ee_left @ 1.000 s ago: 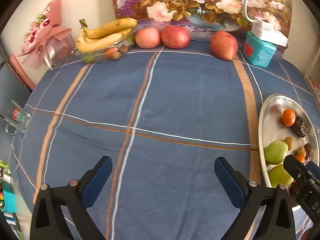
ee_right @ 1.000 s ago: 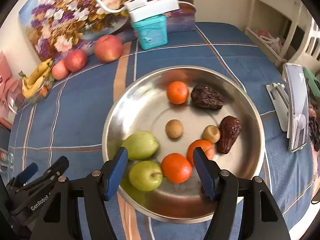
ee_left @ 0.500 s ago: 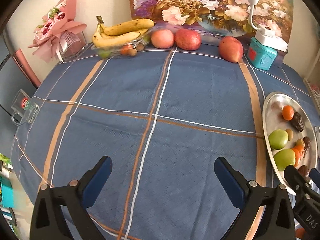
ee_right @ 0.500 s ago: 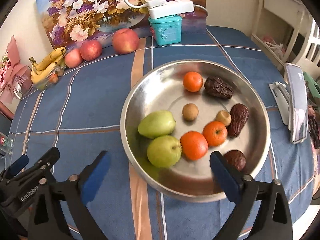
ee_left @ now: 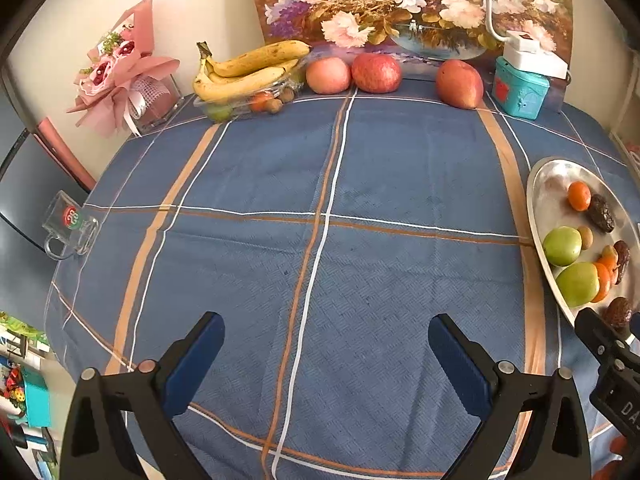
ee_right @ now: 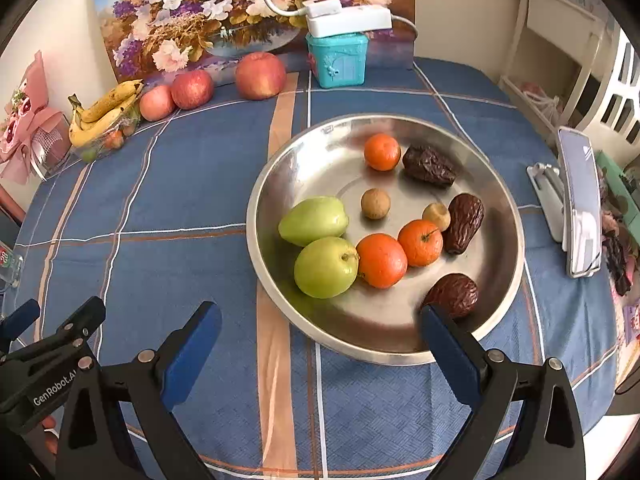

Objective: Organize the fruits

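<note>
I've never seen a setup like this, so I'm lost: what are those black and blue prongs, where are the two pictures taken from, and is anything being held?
The prongs are hand-held grippers, one in each of a person's hands, each carrying a camera that looks along its fingers. The left gripper hangs open over bare tablecloth. The right gripper is open too, empty, just before a metal bowl of green fruits, oranges and dates. Bananas and apples sit by the wall. Nothing is held.

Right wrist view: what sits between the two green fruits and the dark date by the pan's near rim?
Two oranges, side by side: one touching the nearer green fruit, the other beside it. The date lies apart, nearer the rim.
</note>
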{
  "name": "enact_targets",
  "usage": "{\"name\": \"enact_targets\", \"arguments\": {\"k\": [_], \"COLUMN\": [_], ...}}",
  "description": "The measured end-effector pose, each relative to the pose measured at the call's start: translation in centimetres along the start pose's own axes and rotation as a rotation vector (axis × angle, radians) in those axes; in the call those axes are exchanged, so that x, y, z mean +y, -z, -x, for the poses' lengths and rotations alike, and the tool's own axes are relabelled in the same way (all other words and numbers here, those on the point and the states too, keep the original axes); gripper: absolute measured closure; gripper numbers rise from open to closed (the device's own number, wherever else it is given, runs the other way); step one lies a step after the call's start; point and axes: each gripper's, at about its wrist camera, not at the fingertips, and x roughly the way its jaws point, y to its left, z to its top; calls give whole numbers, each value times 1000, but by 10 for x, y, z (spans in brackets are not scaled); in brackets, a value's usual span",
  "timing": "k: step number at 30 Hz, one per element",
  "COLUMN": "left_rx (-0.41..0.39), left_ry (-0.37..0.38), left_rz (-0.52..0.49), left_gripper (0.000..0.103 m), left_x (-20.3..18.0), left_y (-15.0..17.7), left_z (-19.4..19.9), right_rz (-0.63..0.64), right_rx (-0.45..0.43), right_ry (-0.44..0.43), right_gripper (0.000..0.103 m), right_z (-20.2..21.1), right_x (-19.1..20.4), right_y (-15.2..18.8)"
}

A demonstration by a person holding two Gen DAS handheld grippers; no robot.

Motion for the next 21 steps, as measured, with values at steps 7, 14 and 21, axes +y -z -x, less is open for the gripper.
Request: {"name": "enact_targets", "arguments": {"k": [7,14,21], "left_rx": [38,47,43], "left_ry": [-10,-23,-13], "left_rz": [-22,-8,8], "left_gripper": [0,0,0], "left_x": [-7,-3,1], "left_y": [3,2,1], "left_z": [-2,-2,0], "right_rz": [-13,8,28], "right_rx": [13,20,16], "right_ry": [14,17,15], "right_gripper": [4,4,4], "right_z": [-3,-3,-2], "right_x": [-3,0,3], "right_y": [1,1,1]}}
